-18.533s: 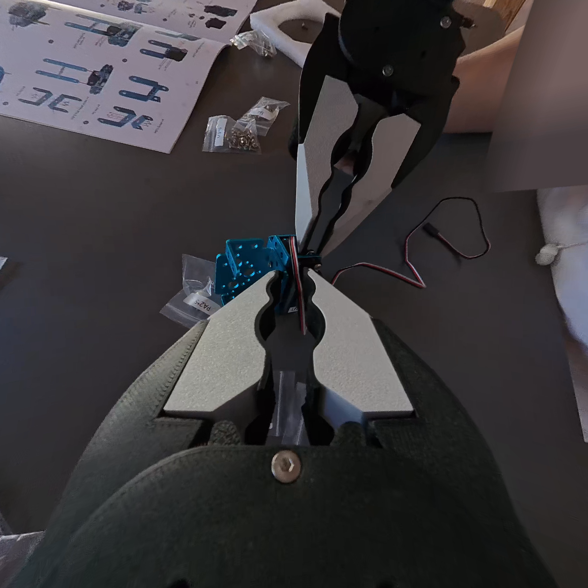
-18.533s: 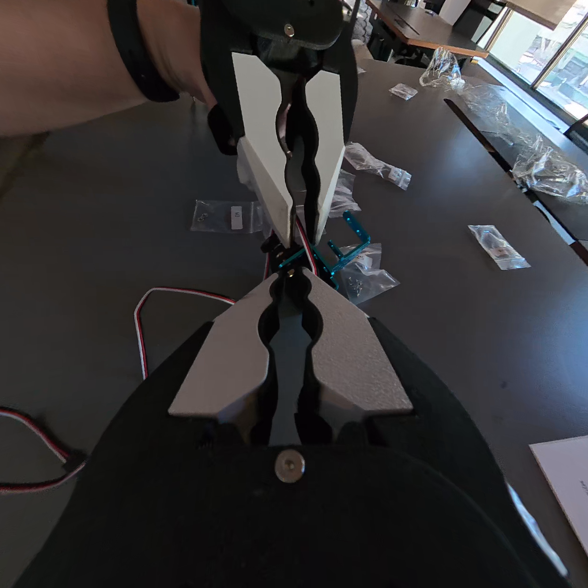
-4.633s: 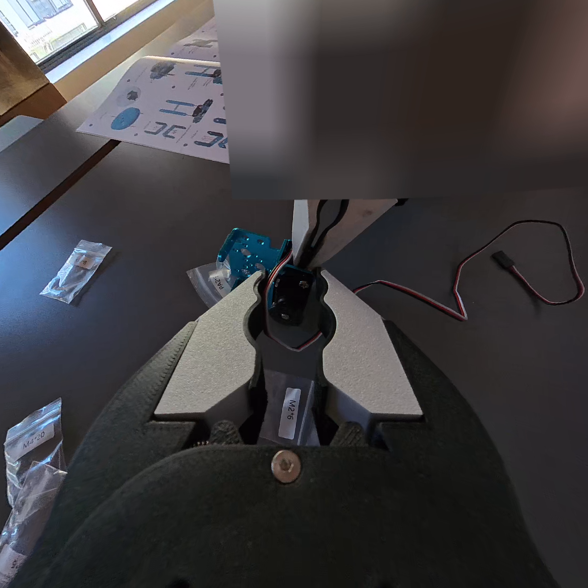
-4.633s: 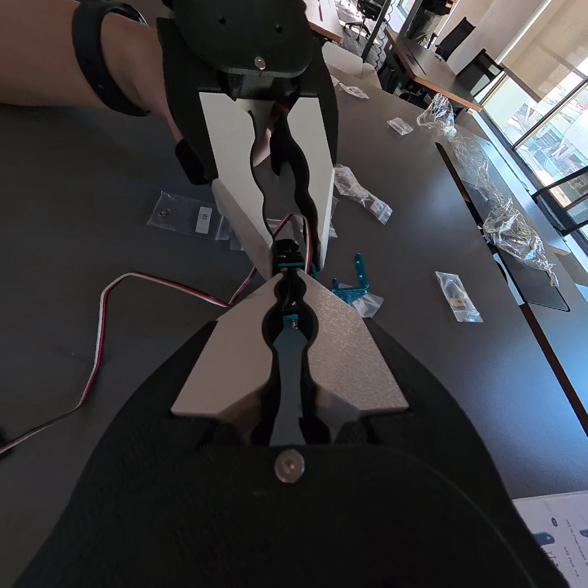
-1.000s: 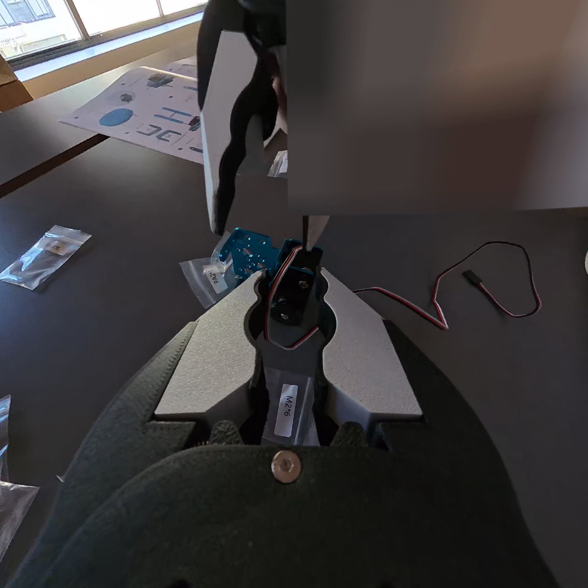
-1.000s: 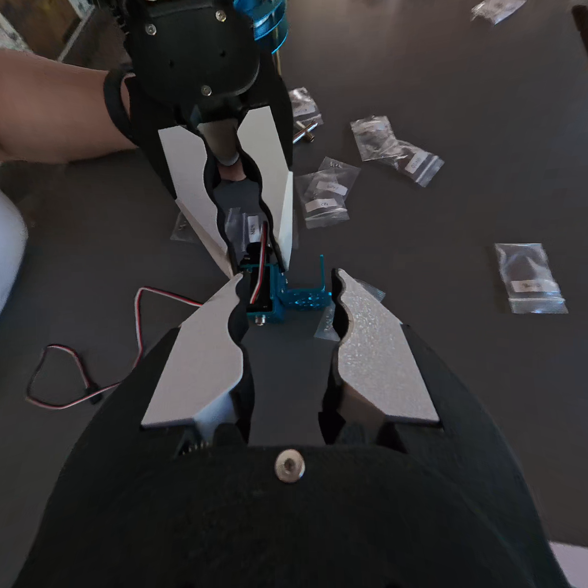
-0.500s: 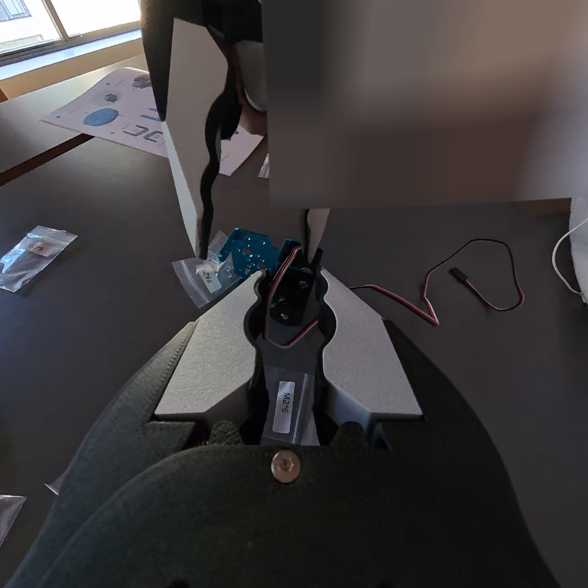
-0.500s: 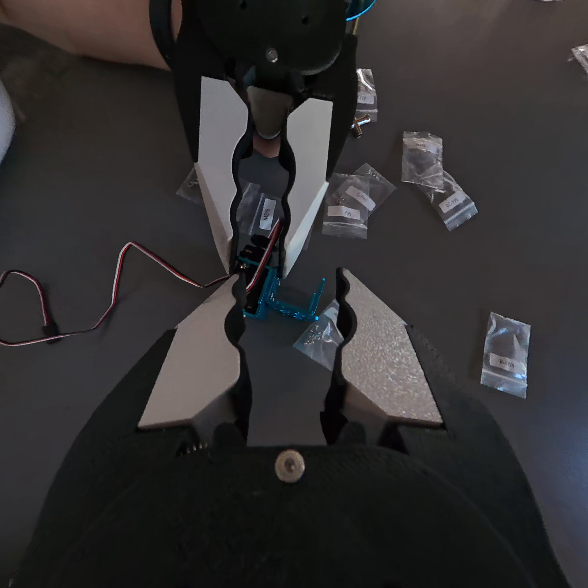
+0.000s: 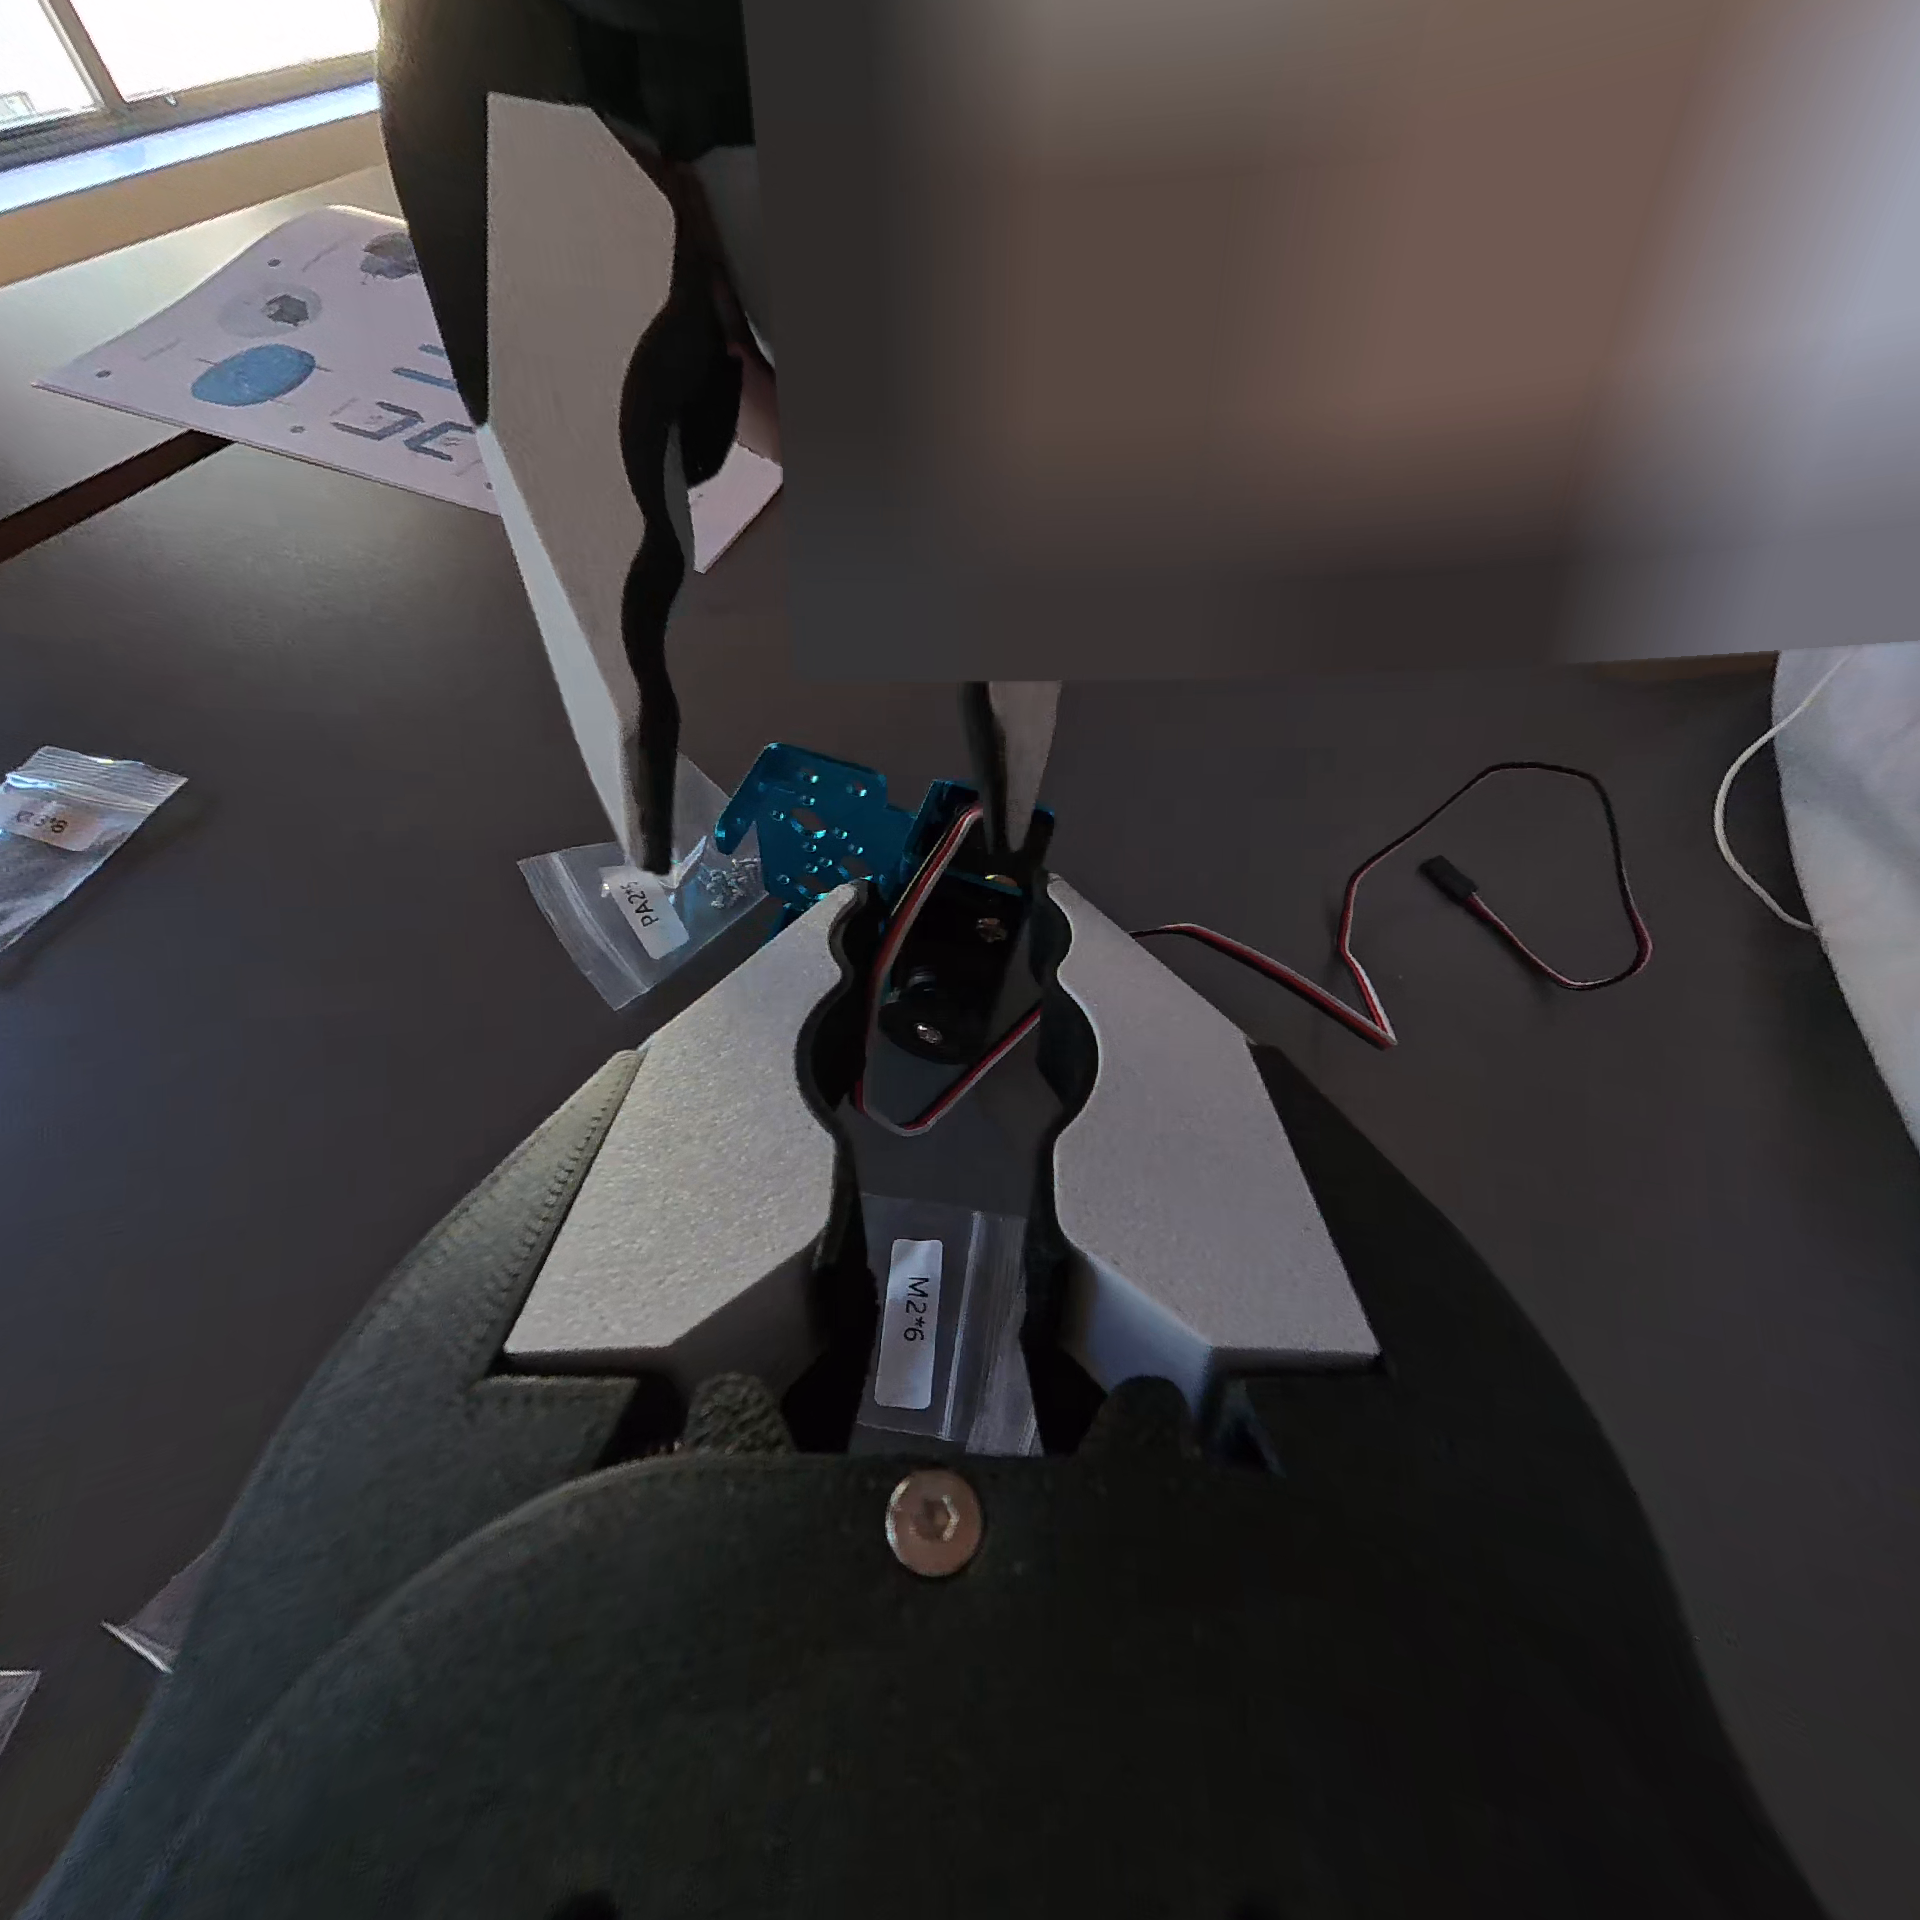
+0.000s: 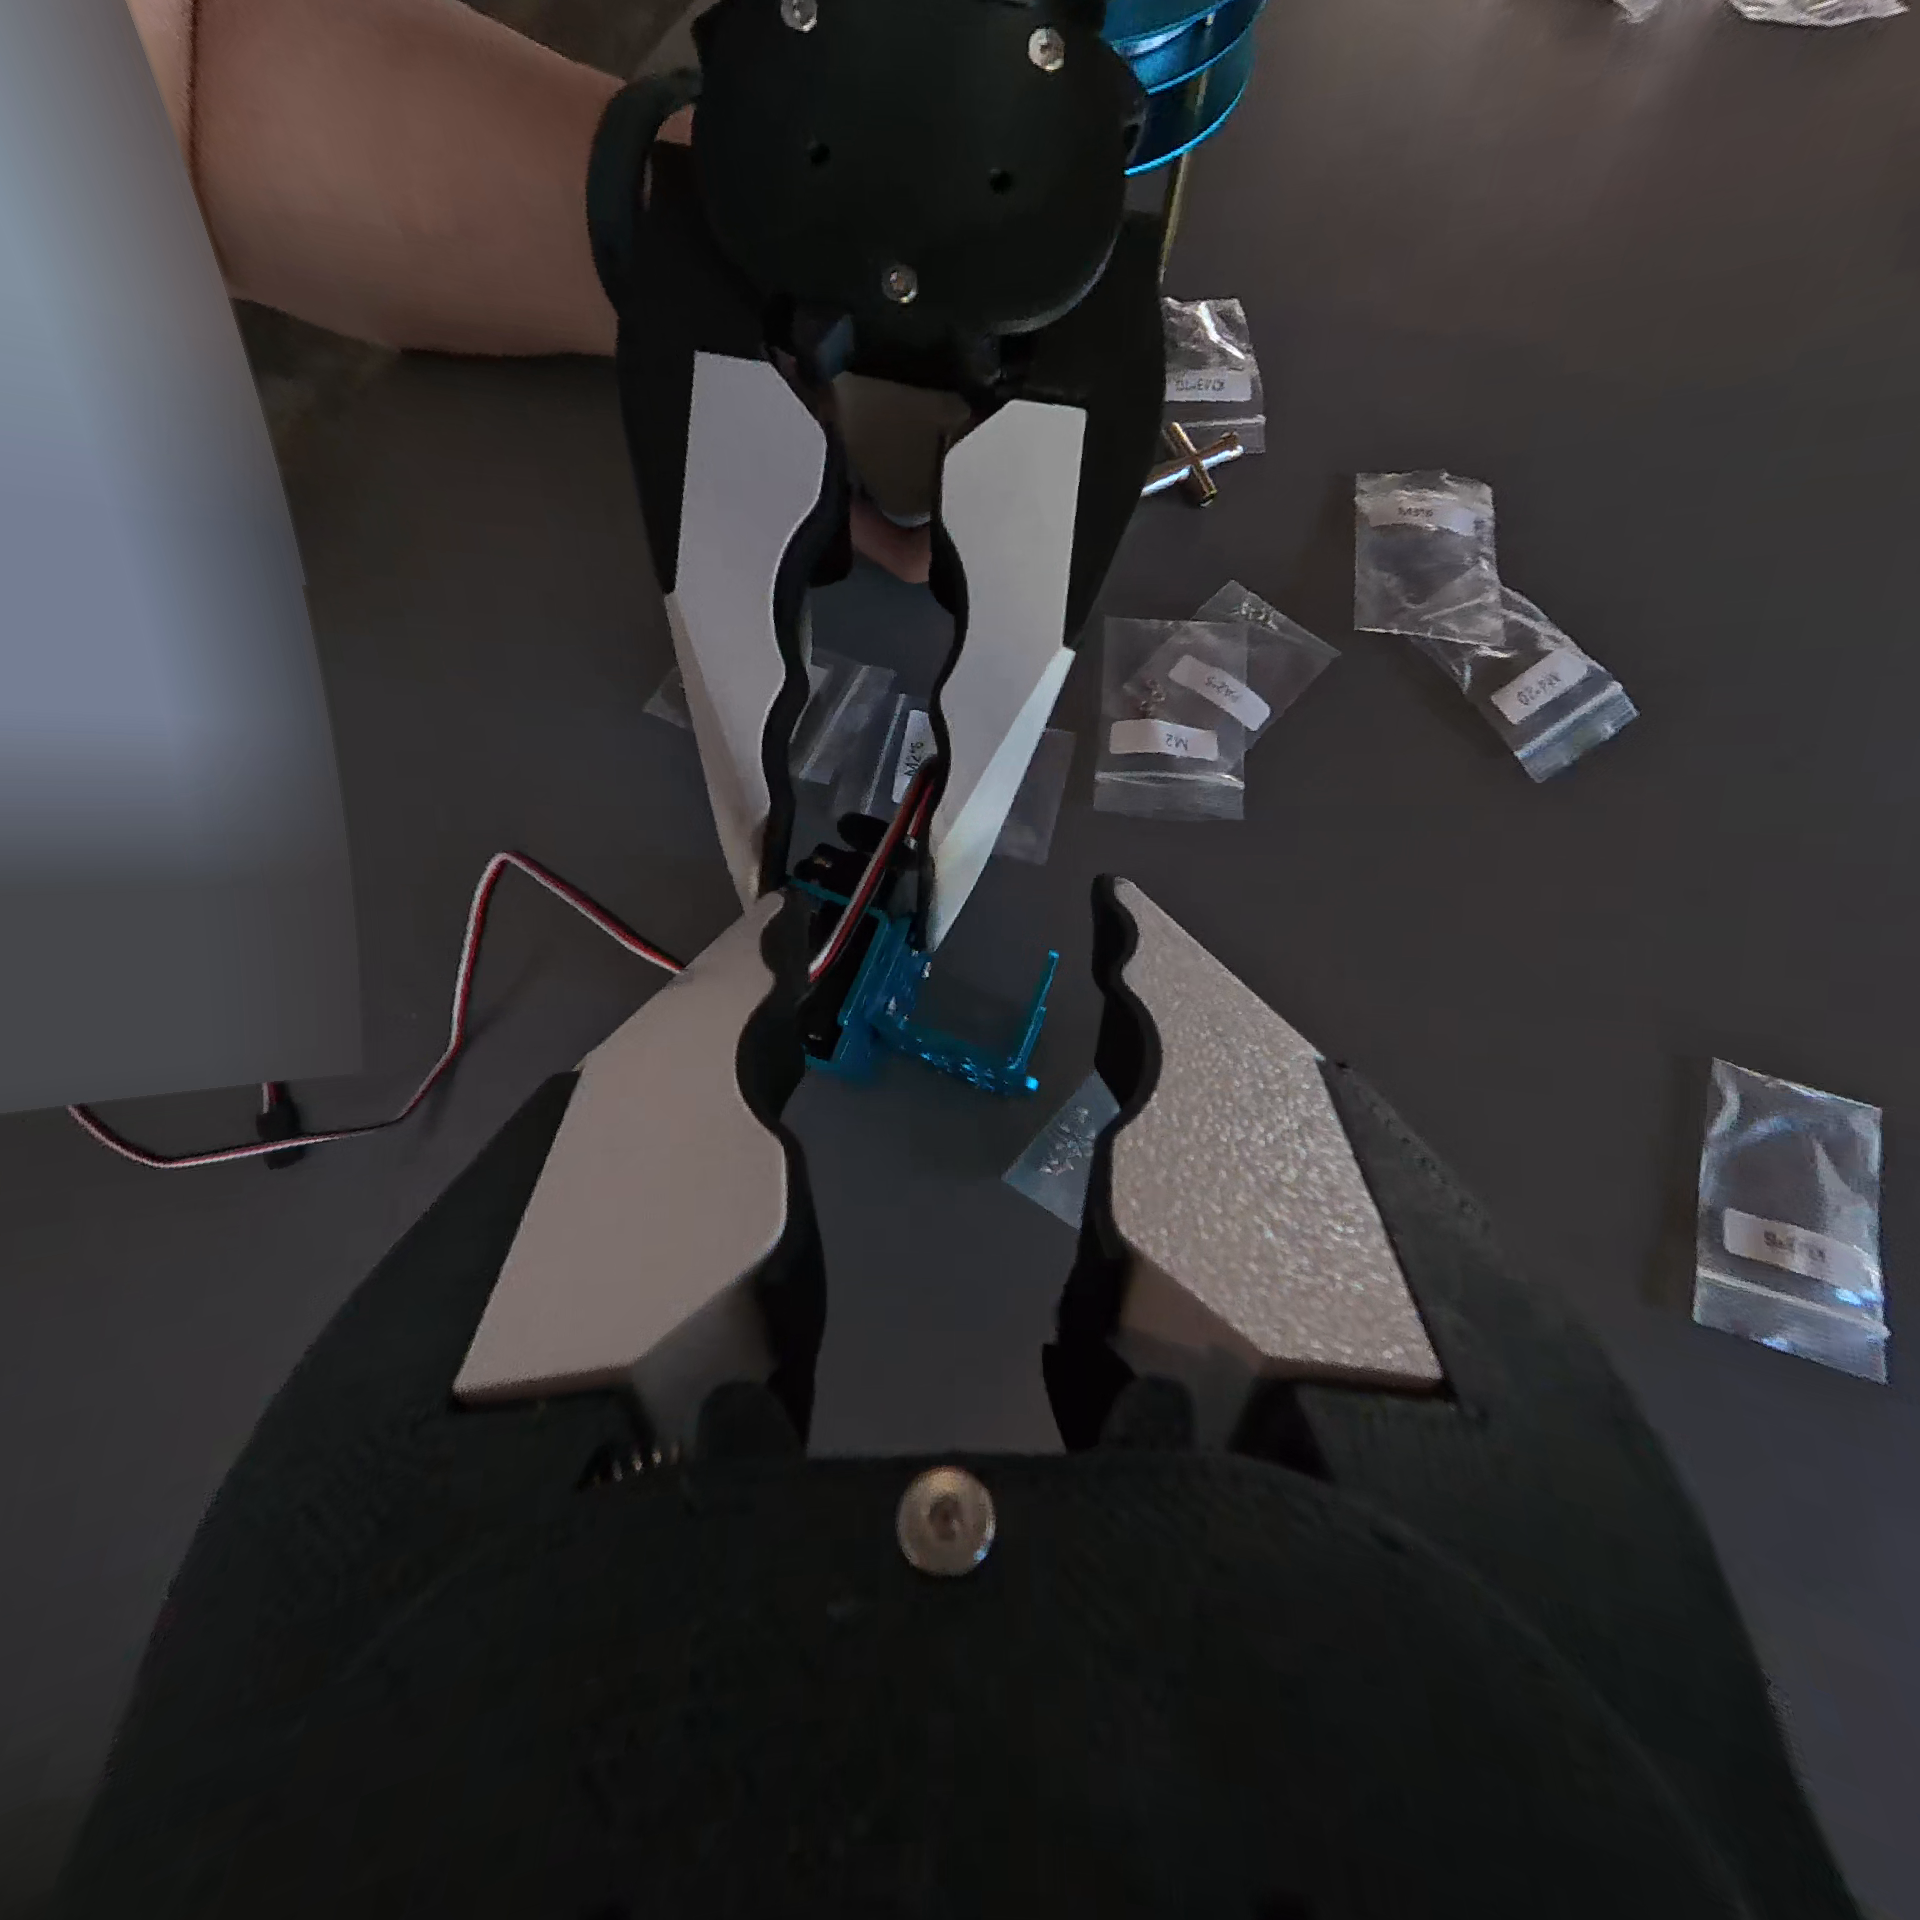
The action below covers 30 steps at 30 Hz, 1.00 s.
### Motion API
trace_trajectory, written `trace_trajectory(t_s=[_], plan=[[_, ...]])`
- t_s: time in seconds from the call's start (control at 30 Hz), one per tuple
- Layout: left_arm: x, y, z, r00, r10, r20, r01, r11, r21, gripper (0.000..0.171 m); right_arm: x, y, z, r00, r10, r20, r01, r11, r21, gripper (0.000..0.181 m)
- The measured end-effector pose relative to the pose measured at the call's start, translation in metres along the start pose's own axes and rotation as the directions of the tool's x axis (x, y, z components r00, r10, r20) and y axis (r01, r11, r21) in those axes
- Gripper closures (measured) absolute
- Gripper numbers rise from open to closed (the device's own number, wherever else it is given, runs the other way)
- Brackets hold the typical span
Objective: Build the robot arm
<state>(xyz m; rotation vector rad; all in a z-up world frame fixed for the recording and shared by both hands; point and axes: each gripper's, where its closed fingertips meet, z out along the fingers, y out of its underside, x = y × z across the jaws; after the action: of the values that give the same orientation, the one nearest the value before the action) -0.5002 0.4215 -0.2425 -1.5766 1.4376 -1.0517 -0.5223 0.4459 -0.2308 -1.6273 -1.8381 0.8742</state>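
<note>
The left wrist view alone shows a clear labelled bag (image 9: pixel 940 1340) lying deep between the left gripper's (image 9: pixel 951 899) fingers, and beyond the jaws a printed sheet (image 9: pixel 312 353) with blue diagrams at the far left. The right wrist view alone shows a scatter of small clear bags (image 10: pixel 1174 717) on the dark table (image 10: pixel 1558 935), a brass cross-shaped part (image 10: pixel 1195 462) and a bare forearm (image 10: pixel 416 208) behind the left gripper (image 10: pixel 847 899).

Both grippers have matte black bodies and pale, grainy fingers with wavy black inner edges.

The left gripper's jaws are narrowed onto a black servo (image 9: pixel 951 987), gripping it at their tips; its red, white and black cable (image 9: pixel 1351 935) loops away to the right of the jaws. A bright blue perforated metal bracket (image 9: pixel 810 821) is joined to the servo just past the tips.

The right gripper (image 10: pixel 940 920) is spread wide and holds nothing. Its left finger (image 10: pixel 665 1122) is close beside the servo (image 10: pixel 831 956); I cannot tell if they touch. Its right finger (image 10: pixel 1247 1174) stands apart from the bracket (image 10: pixel 956 1029), over a small bag of screws (image 10: pixel 1060 1143). In the left wrist view that fingertip (image 9: pixel 649 831) comes down on this bag (image 9: pixel 634 914).
</note>
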Motion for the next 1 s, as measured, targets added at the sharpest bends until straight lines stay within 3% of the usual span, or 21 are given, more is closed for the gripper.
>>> trace_trajectory(t_s=[1.0], plan=[[0.0009,0.0004,-0.0006,1.000,-0.003,-0.014,0.003,1.000,-0.002,0.143,0.0022,0.0054,0.0055,0.998,0.058,0.022,-0.058,0.998,0.005,0.127]])
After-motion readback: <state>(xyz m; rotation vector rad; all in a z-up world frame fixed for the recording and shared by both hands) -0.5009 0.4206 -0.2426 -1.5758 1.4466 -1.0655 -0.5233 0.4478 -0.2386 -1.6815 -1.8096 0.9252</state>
